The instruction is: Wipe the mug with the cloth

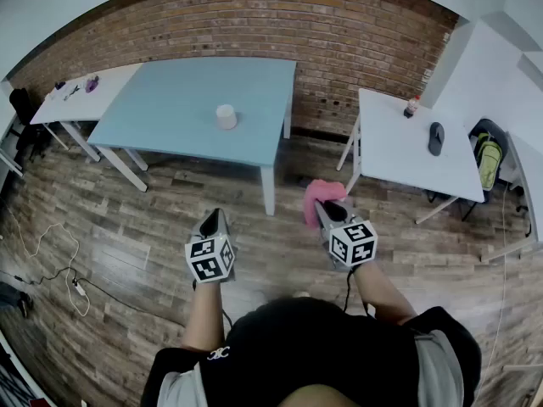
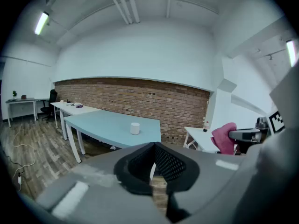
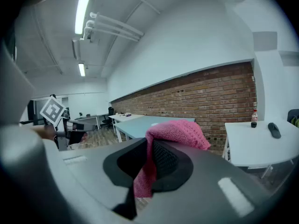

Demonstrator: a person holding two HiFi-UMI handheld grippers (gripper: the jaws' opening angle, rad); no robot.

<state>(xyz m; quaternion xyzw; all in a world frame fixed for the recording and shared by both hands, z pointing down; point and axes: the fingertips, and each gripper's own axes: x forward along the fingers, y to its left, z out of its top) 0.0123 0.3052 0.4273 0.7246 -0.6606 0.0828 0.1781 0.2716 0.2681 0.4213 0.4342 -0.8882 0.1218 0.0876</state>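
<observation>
Mug [image 1: 226, 116] alone on the light blue table [image 1: 170, 121], with both grippers held well apart from it.
The white mug stands upright near the middle of the tabletop, in front of the brick wall [image 1: 339, 32]. The person stands on the wooden floor [image 1: 127, 227], back from the table, with a gripper in each hand pointing towards it. The left gripper [image 2: 153, 147] has its jaws together with nothing between them. The right gripper [image 3: 149, 148] is clamped on the pink cloth [image 3: 180, 132], which bunches over the jaw tips and hangs down between them. To the right, a white table [image 1: 399, 155] carries a small bottle [image 1: 411, 106] and a dark flat object [image 1: 435, 138].
</observation>
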